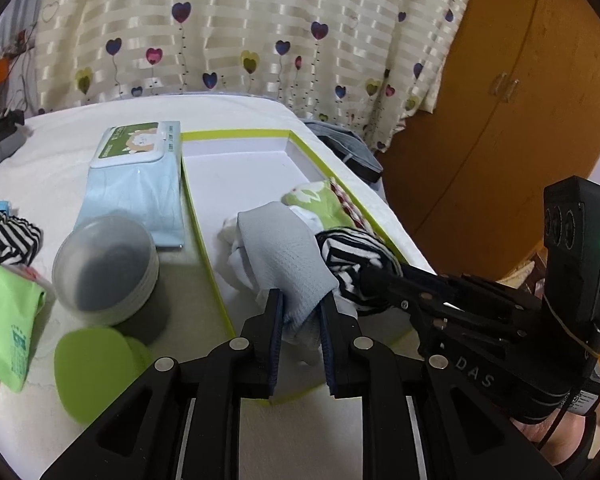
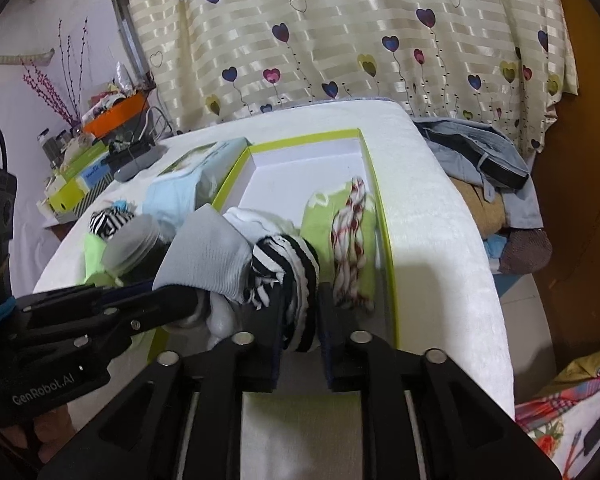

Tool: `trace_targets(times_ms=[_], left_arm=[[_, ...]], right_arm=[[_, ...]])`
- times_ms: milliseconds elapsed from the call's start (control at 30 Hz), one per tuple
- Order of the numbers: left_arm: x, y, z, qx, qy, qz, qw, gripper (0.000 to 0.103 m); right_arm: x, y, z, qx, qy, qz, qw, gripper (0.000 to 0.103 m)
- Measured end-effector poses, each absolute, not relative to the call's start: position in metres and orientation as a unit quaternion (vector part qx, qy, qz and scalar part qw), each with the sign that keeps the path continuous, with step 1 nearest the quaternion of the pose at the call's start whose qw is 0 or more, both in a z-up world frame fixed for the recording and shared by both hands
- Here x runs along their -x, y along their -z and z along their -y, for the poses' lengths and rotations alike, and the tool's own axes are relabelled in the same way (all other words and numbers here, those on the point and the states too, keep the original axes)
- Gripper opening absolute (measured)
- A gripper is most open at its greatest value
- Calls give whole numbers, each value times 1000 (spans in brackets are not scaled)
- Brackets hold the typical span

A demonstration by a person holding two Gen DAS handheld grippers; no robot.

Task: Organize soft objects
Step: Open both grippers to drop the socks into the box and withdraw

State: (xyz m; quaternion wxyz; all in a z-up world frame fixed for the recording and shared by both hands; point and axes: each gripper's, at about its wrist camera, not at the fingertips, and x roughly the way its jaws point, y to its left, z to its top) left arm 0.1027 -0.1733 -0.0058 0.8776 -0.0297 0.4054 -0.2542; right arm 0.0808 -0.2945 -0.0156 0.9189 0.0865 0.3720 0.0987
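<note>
A white box with a lime-green rim (image 1: 236, 134) lies on the white-covered table. In its near end my left gripper (image 1: 302, 306) is shut on a pale grey sock (image 1: 284, 248), which bulges out past the fingertips. Beside it lies a black-and-white striped sock (image 2: 296, 272), between the fingers of my right gripper (image 2: 300, 308); the jaws stand slightly apart and the sock sits loosely in the gap. A green sock (image 1: 320, 200) and a red-and-white patterned sock (image 2: 352, 240) rest against the box's right wall. White socks lie under the grey one.
Left of the box are a wipes pack (image 1: 136, 184), a stack of clear round tubs (image 1: 108, 268), a green disc (image 1: 92, 368), another striped sock (image 1: 8, 240) and a green cloth (image 1: 8, 320). Folded clothes (image 2: 480, 160) lie off the table's right edge; a curtain hangs behind.
</note>
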Motion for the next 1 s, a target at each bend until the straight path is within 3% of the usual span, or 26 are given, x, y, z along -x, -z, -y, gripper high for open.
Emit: trace_targets(times_ms=[33,100,1000], left_arm=[[-100,6,173,29,257,-406,876,21],[-98,7,172,27,257,-408,876,27],[-48,-36,131,37,236,-346,907,30]], right_arm=[[-78,15,293,-81,-98,-373,919,30],[-72,15,291,-68,-89,-371,922,52],[-26,-41,260,-53,-91,-314,943,52]])
